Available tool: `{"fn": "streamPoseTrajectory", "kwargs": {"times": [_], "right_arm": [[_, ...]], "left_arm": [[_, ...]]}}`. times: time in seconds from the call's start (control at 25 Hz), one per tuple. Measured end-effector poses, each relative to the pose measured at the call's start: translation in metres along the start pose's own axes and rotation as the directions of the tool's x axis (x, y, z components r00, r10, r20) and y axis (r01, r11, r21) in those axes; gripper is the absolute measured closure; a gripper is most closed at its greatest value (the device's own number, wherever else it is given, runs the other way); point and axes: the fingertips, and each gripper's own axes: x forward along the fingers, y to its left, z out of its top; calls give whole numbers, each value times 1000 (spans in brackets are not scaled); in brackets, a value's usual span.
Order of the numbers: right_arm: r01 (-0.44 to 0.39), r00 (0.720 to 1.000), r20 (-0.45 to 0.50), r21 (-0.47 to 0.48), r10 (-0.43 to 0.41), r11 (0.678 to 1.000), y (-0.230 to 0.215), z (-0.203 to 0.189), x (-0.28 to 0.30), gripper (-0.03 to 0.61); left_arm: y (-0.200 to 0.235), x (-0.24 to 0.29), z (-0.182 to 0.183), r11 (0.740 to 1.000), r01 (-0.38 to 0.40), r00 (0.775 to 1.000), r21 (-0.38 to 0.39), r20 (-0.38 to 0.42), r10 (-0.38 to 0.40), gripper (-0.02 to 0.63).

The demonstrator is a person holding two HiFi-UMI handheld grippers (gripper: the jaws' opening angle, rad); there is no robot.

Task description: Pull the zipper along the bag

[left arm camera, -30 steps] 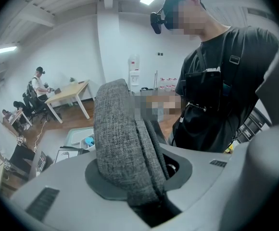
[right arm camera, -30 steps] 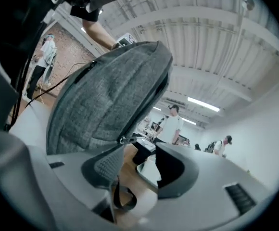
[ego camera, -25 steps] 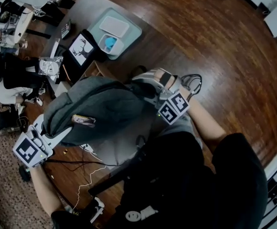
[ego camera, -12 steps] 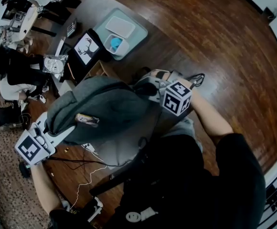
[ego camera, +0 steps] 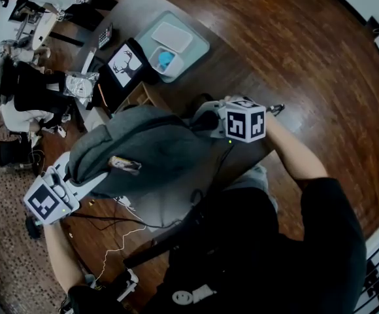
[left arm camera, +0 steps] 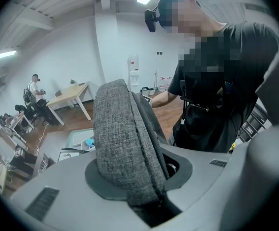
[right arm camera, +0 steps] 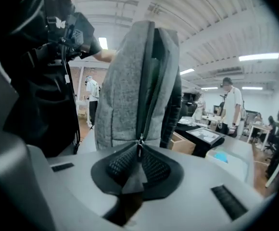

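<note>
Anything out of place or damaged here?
Nothing stands out. The left hand-held gripper clamps the edge of the grey bag; the jaws of the right hand-held gripper have just been closing on the zipper pull. No tear or spill shows.

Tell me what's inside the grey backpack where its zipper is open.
Only a dark slit shows in the grey backpack above the zipper pull, which the right gripper has just closed on. Fabric hides any contents.
</note>
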Motion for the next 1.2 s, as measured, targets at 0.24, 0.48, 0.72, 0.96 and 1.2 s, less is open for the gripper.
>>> {"fn": "streamPoseTrajectory", "kwargs": {"times": [0.24, 0.48, 0.72, 0.96, 1.2], "right_arm": [[10, 1000, 21, 191, -14, 982, 4, 0, -7, 543], [-200, 972, 204, 430, 121, 880, 5, -3, -6, 559], [-386, 910, 376, 614, 175, 688, -6, 0, -25, 569], [-452, 884, 431, 689, 182, 567, -12, 8, -37, 568], [-397, 915, 347, 686, 206, 610, -16, 49, -55, 568]], "left_arm": [[-4, 0, 1, 1000, -9, 1000, 7, 1, 9, 468], [-4, 0, 2, 1000, -15, 1000, -3, 3, 15, 466], [0, 0, 1, 999, -30, 999, -24, 19, 30, 425], [3, -5, 6, 998, -49, 995, -47, 83, 53, 365], [6, -8, 7, 996, -73, 992, -54, 102, 78, 365]]}}
